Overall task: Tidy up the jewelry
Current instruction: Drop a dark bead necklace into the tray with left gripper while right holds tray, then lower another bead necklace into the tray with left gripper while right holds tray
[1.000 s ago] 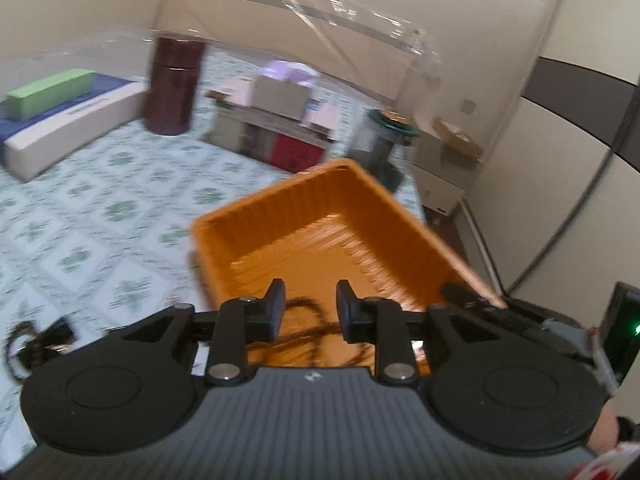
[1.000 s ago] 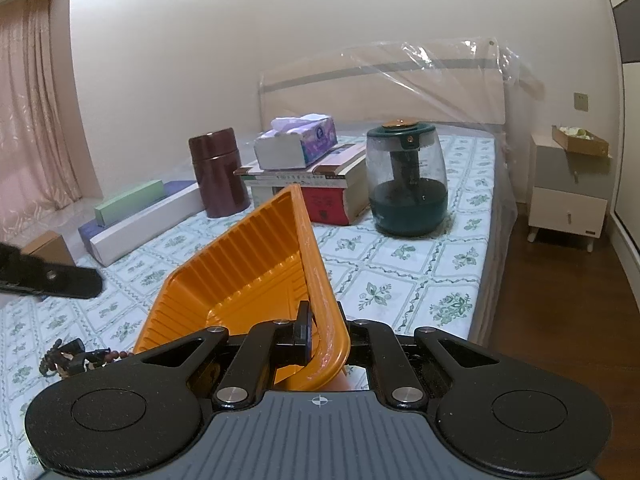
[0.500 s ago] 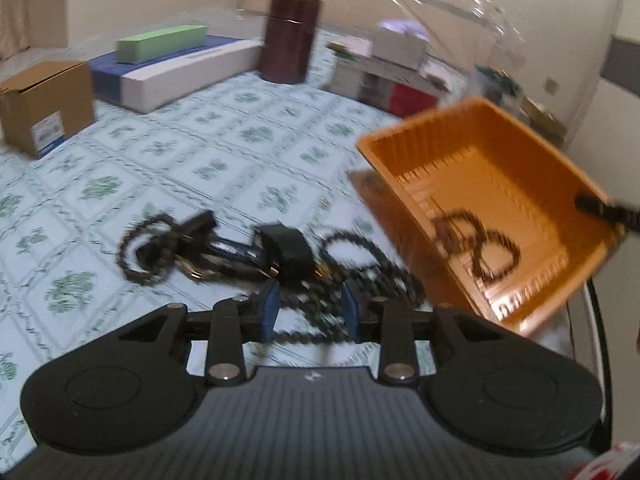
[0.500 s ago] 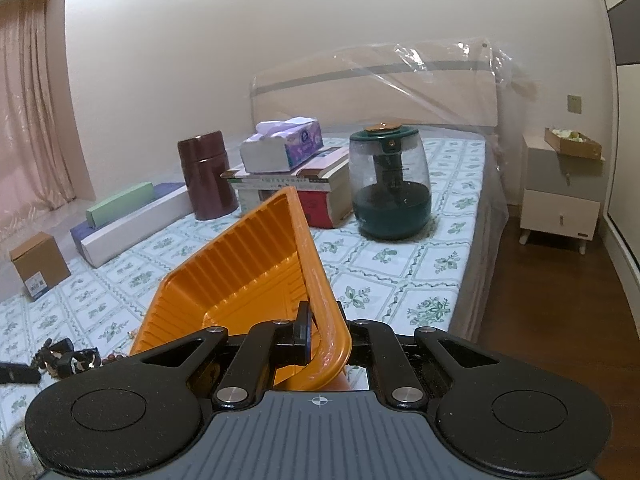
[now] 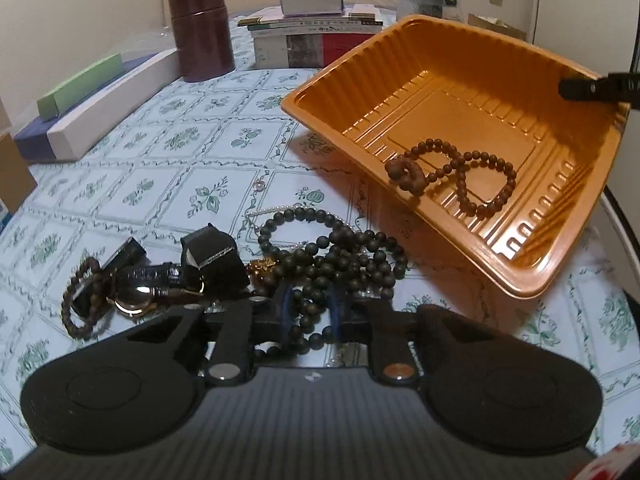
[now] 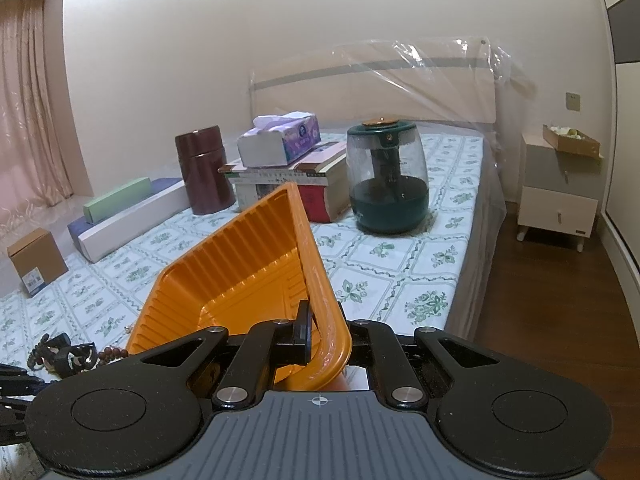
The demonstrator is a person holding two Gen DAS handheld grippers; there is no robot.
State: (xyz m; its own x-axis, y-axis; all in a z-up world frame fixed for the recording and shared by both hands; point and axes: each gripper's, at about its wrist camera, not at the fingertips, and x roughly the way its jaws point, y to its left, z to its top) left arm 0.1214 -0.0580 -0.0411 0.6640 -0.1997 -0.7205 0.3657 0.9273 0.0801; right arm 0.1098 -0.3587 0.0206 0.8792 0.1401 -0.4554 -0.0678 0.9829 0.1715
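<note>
Left wrist view: left gripper [image 5: 309, 312] low over the bed [image 5: 168, 184], fingers parted around a dark bead strand [image 5: 320, 256] in the jewelry pile, not clenched. One brown bead bracelet [image 5: 456, 176] lies in the tilted orange tray [image 5: 576, 168]. Right wrist view: right gripper [image 6: 320, 336] clamps the tray rim [image 6: 320, 300]; only this view shows the nightstand [image 6: 560, 192].

Bed [image 5: 192, 152] with floral sheet carries bead pile [image 5: 332, 256], watch [image 5: 208, 256], maroon canister [image 5: 202, 32], books [image 5: 312, 40], boxes [image 5: 100, 100], humidifier [image 6: 386, 176].
</note>
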